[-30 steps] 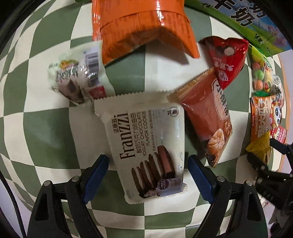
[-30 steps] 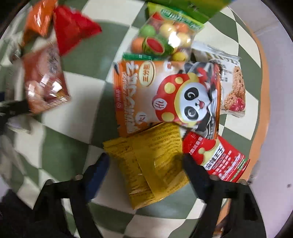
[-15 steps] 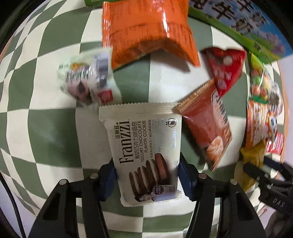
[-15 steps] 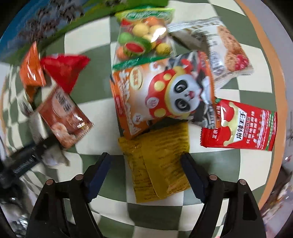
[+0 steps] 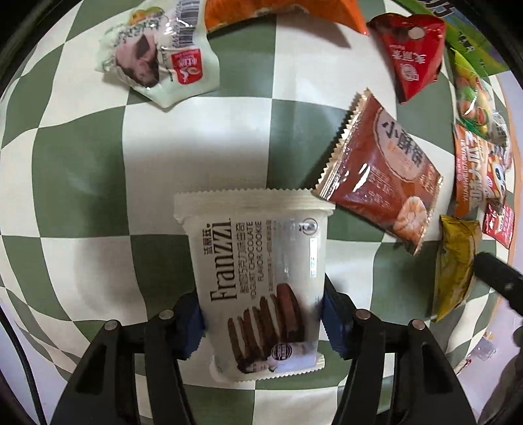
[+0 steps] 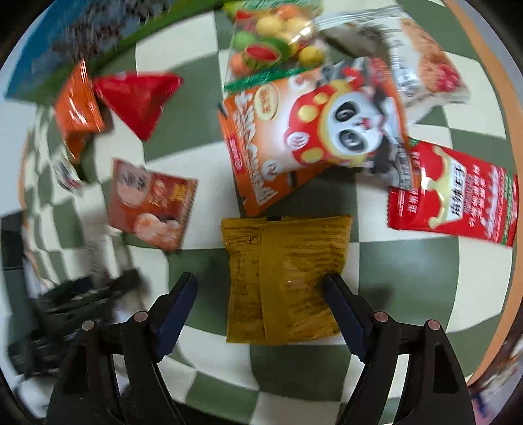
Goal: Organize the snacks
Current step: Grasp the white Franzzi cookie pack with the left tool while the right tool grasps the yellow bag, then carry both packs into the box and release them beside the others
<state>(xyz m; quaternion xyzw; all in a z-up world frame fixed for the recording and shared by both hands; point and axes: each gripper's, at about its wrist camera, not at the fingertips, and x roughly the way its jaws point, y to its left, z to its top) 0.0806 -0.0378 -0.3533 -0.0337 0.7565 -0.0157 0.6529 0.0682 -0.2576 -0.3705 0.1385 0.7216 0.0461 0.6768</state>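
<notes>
My left gripper [image 5: 261, 314] is shut on the white Franzzi cookie pack [image 5: 258, 261], its blue pads pressing both long sides, and holds it over the green-and-cream checked cloth [image 5: 81, 170]. My right gripper [image 6: 258, 304] is open, its fingers on either side of a yellow snack pack [image 6: 287, 274] that lies flat on the cloth; the right pad is at the pack's edge. The yellow pack also shows at the right of the left wrist view [image 5: 454, 261].
A brown-red pastry pack [image 5: 382, 176], a red triangular pack [image 5: 412, 55], a white-green pack [image 5: 157, 59] and an orange bag [image 5: 281, 13] lie around. In the right wrist view, a panda bag [image 6: 313, 130], a red ketchup-style pack [image 6: 457, 193], a candy bag [image 6: 271, 42] and the table's orange rim [image 6: 513, 261].
My left gripper closed on the Franzzi pack and lifted it back from the other snacks. My right gripper drew back slightly over the yellow pack, still open.
</notes>
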